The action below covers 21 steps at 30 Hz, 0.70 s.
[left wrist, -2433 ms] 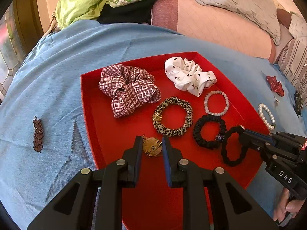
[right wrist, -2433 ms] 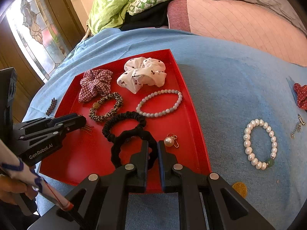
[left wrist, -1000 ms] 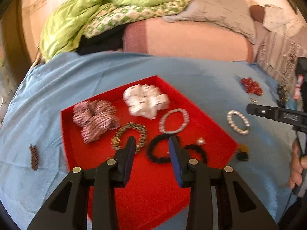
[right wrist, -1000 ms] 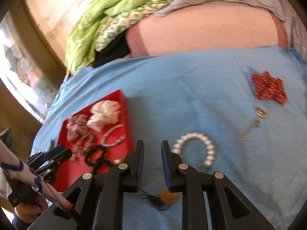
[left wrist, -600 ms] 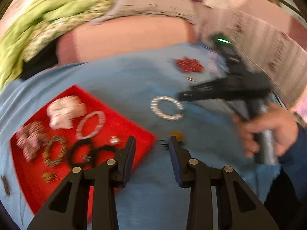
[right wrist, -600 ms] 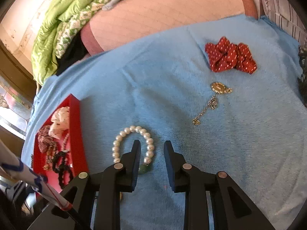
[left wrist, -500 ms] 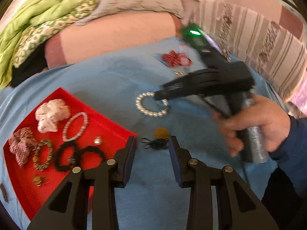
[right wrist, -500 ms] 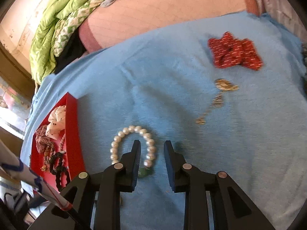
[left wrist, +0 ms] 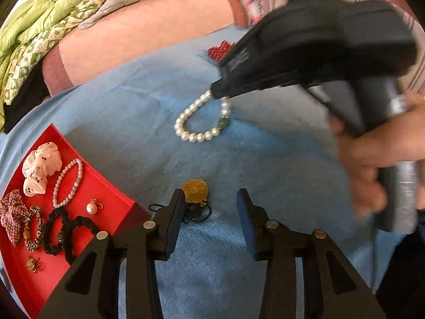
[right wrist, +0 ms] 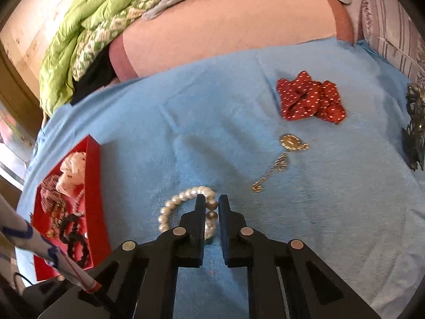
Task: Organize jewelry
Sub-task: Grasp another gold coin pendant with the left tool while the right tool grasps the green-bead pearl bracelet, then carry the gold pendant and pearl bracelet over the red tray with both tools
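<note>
A white pearl bracelet [left wrist: 198,122] with a green bead lies on the blue cloth. My right gripper [right wrist: 211,207] has its fingers on either side of the bracelet's [right wrist: 183,199] right strand, narrowly apart with pearls between them; it also shows in the left wrist view [left wrist: 217,94]. My left gripper [left wrist: 209,207] is open and empty above a gold disc pendant [left wrist: 195,191] on a black cord. The red tray [left wrist: 117,204] at the left holds scrunchies, bead bracelets and a pearl earring [left wrist: 91,208].
A red dotted scrunchie [right wrist: 309,99] and a gold chain with an oval pendant [right wrist: 290,142] lie on the cloth beyond the bracelet. A dark ornate clip [right wrist: 414,133] lies at the right edge. Pink bedding and green quilts lie behind.
Both grippers left the tray and swung right over the cloth. My right gripper dropped onto the pearl bracelet and narrowed around it. My left gripper opened wider above the gold pendant.
</note>
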Motion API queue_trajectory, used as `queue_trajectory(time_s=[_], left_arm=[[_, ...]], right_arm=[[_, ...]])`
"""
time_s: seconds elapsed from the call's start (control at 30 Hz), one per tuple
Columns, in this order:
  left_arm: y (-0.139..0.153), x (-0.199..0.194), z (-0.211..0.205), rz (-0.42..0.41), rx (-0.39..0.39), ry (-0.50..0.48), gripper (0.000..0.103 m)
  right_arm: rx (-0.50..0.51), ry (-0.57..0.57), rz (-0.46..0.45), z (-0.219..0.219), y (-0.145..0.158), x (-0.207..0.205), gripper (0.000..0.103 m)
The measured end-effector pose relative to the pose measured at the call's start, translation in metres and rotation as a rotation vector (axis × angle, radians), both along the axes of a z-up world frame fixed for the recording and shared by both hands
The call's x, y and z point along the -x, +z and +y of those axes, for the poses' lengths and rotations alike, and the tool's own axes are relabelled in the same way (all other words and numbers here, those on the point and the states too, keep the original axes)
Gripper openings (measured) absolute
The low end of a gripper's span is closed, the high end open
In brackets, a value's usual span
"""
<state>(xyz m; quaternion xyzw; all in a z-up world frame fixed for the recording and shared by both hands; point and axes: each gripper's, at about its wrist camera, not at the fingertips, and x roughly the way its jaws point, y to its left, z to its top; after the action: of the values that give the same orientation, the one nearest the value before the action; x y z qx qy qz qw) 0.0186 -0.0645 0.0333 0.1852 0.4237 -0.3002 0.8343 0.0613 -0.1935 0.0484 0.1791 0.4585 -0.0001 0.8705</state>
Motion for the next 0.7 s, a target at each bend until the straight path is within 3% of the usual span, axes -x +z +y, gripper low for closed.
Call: queue_trajectory(time_s=[0.1,0.17,0.27,0.43,0.7], left_arm=[[-0.007,-0.006,-0.003,-0.017,-0.037,0.047,0.039],[-0.012,-0.011,-0.004,0.01,-0.02,0.065,0.038],[-0.01,-0.009,-0.005,0.034,0.009,0.059,0.024],[-0.004,-0.004,-0.01,0.048,0.047,0.039,0.024],[0.05,-0.009,0.033,-0.026,0.237,0.1,0.024]], right_arm=[[-0.037,0.003,0.008,-0.004,-0.002,0.002,0.01],[-0.05,0.005,0.009,-0.004,-0.001,0.003,0.01],[-0.064,0.006,-0.004,-0.007,0.003,0.007,0.01],[-0.061,0.006,-0.04,-0.006,0.015,0.011,0.01],[-0.054,0.02,-0.16,0.003,0.043,0.021,0.01]])
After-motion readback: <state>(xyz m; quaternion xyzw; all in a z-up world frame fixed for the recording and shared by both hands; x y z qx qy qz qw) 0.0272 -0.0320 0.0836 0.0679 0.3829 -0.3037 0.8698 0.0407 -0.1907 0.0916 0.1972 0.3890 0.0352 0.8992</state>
